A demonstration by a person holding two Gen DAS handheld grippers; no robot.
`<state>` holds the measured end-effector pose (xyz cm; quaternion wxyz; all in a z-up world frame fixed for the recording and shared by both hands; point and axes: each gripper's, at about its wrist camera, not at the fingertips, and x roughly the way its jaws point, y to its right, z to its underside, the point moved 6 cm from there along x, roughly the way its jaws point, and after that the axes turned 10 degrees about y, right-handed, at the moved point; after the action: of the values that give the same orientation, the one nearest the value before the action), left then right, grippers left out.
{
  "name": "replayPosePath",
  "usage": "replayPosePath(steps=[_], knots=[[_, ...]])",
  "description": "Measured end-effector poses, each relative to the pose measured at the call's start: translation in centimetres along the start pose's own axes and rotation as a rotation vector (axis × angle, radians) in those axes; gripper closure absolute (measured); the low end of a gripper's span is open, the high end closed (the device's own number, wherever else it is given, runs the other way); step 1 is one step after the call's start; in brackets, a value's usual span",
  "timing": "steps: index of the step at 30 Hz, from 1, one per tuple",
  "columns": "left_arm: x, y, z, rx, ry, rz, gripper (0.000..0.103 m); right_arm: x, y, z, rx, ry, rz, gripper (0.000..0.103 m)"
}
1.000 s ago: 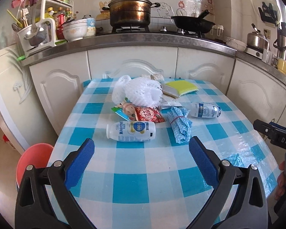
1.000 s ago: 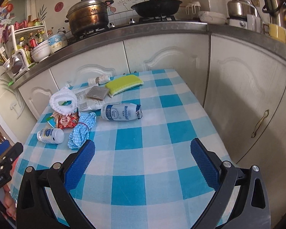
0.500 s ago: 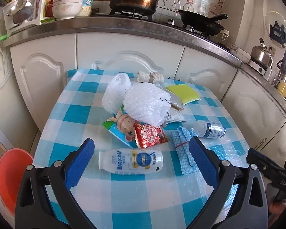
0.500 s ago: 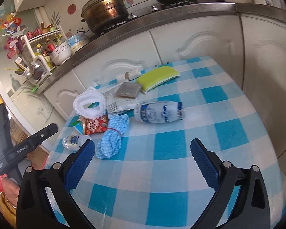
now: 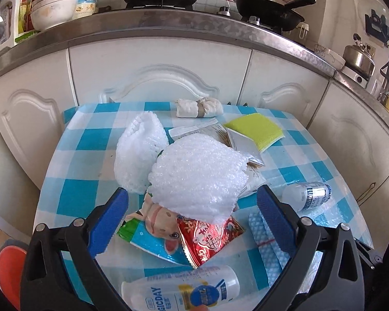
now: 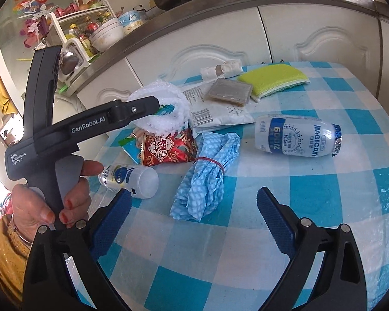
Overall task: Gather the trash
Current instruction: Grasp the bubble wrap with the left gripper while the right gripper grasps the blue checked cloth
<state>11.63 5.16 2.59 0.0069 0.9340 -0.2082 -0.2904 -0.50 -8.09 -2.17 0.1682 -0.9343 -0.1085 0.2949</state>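
Trash lies on a blue-checked table [image 5: 85, 202]: white foam netting [image 5: 194, 176], a red snack wrapper [image 5: 207, 235], a green-and-blue wrapper [image 5: 147, 241], a white drink bottle [image 5: 184, 290] near me, and a second bottle [image 6: 295, 137] to the right. My left gripper [image 5: 192, 223] is open and empty, its fingers either side of the wrappers and the foam netting. My right gripper [image 6: 194, 217] is open and empty, just in front of a bundled blue cloth [image 6: 207, 176]. The left gripper's body [image 6: 90, 127] shows in the right wrist view.
A yellow-green sponge [image 5: 254, 129], silver sachets [image 5: 241, 145], a paper packet [image 6: 217, 114] and a rolled white cloth [image 5: 198, 107] lie at the table's far side. White kitchen cabinets [image 5: 155, 75] stand right behind. An orange bin [image 5: 9, 267] sits on the floor at left.
Both grippers have moved forward toward the pile. The left one now reaches over the near bottle to the wrappers; the right one has closed in on the blue cloth. Both stay open.
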Motion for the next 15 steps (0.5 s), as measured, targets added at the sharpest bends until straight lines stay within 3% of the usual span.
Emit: replayPosePath(steps=[4, 6, 15], knots=[[0.9, -0.1, -0.1, -0.024, -0.017, 0.021, 0.010, 1.2, 0.3, 0.0, 0.004, -0.018, 0.017, 0.025], [1.4, -0.1, 0.0, -0.033, -0.031, 0.027, 0.029, 1.6, 0.4, 0.1, 0.010, -0.026, 0.016, 0.028], [1.4, -0.7, 0.3, -0.104, -0.035, 0.046, 0.043, 2.1, 0.9, 0.4, 0.007, -0.032, 0.066, 0.050]])
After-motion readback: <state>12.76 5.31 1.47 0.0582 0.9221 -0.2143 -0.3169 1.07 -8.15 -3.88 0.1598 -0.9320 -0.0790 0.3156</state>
